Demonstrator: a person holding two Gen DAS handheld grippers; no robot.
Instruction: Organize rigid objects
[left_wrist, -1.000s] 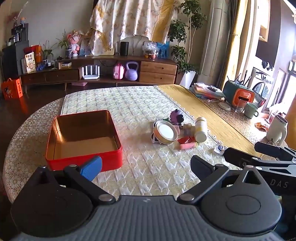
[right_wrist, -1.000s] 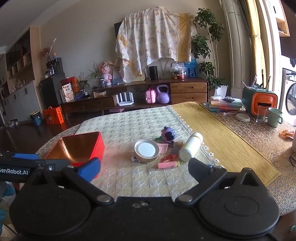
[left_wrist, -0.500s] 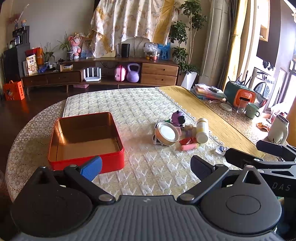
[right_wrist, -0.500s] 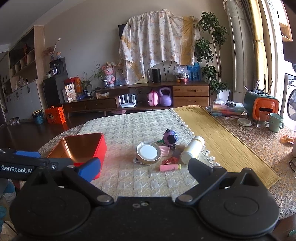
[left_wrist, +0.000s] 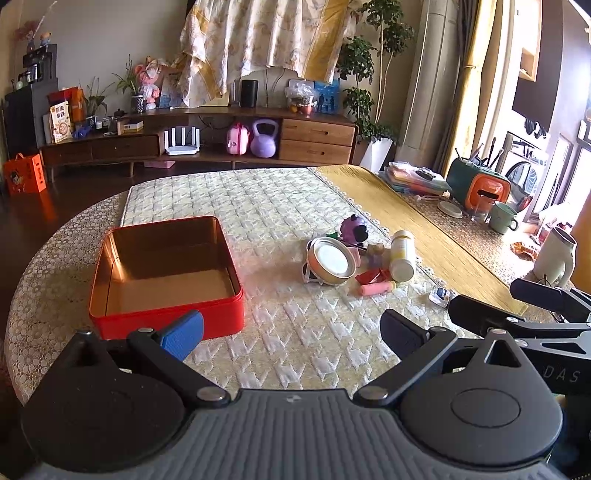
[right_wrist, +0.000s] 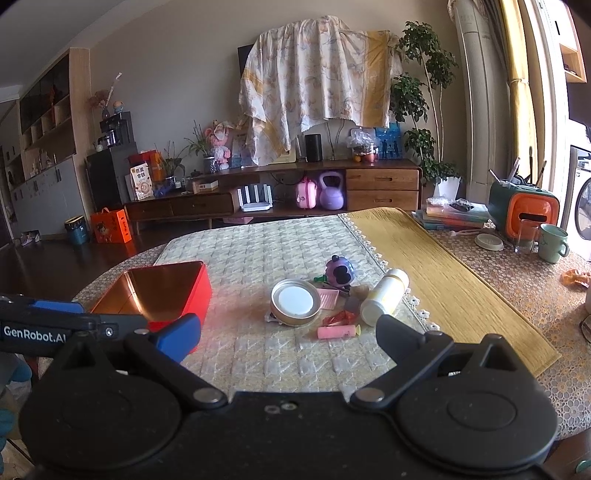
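An empty red tin box (left_wrist: 166, 273) (right_wrist: 162, 291) with a copper inside sits on the quilted mat at the left. To its right lies a cluster: a round tin with a white lid (left_wrist: 330, 260) (right_wrist: 295, 302), a purple toy (left_wrist: 352, 229) (right_wrist: 340, 271), a white and yellow bottle (left_wrist: 402, 254) (right_wrist: 384, 295) on its side, a pink stick (left_wrist: 376, 287) (right_wrist: 338, 331), a red wrapper (right_wrist: 338, 317). My left gripper (left_wrist: 291, 332) is open and empty, near the table's front edge. My right gripper (right_wrist: 288, 334) is open and empty, short of the cluster.
A yellow runner (left_wrist: 413, 221) crosses the table to the right. Beyond it stand an orange and green box (right_wrist: 524, 206), a green mug (right_wrist: 552, 243), a glass, books and a white jug (left_wrist: 556, 254). A small clip-like device (left_wrist: 439, 294) lies by the runner's edge.
Both views have risen and drawn back slightly, so the box and cluster sit a little farther ahead. Nothing on the table has moved; both grippers stay open.
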